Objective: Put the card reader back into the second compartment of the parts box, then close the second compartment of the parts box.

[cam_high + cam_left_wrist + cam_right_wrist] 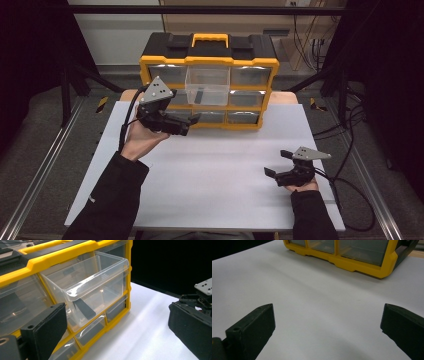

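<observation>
Up front, clear drawer point(207, 85) pulled out, seemingly one dark strip point(84, 308) inside; both tools released

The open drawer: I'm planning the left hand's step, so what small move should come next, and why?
Probably ease the left gripper forward against the drawer front to slide it in. The clear drawer juts out of the organizer with a dark piece inside, and the open gripper sits just beside it. The right gripper rests open on the table, far off.

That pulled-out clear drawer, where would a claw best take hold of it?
Probably the front lip of the clear drawer, approached from the table side. It juts out of the yellow organizer with that rim exposed, and the open left claw is already in front of it.
</observation>
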Available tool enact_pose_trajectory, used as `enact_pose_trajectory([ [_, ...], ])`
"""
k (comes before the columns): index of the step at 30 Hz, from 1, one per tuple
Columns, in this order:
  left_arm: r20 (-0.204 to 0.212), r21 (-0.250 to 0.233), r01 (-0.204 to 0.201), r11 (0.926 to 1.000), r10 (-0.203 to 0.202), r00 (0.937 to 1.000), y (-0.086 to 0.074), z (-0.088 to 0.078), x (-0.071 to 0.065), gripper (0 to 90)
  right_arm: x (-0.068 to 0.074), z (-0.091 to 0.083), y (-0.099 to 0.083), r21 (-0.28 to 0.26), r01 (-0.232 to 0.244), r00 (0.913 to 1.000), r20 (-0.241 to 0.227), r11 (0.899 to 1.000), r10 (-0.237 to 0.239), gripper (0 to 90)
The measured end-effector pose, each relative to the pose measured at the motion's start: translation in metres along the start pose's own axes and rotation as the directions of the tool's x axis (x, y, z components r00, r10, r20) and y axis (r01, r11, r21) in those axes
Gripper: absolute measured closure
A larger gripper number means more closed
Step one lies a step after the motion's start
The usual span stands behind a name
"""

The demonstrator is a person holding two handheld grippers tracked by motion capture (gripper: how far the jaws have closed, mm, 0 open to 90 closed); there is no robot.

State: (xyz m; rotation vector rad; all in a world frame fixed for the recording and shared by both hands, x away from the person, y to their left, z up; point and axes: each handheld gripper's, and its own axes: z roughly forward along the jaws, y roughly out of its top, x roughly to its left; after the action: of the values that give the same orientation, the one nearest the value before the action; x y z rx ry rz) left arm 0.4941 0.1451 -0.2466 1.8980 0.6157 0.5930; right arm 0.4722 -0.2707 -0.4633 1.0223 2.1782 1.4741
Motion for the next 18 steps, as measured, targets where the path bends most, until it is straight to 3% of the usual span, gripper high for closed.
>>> enact_pose_trajectory([
  [11,0.006,0.009,0.019,0.9998,-0.019,0.9998,-0.008,0.003,0.000,2.6,0.000,0.000,0.000,-0.001,-0.002,1.0000,-0.001,1.000,0.002,0.3],
  [18,0.010,0.026,0.023,0.9994,-0.023,0.9997,-0.013,0.005,0.000,11.6,0.000,0.001,0.000,-0.002,-0.003,1.0000,-0.003,1.000,0.003,0.3],
])
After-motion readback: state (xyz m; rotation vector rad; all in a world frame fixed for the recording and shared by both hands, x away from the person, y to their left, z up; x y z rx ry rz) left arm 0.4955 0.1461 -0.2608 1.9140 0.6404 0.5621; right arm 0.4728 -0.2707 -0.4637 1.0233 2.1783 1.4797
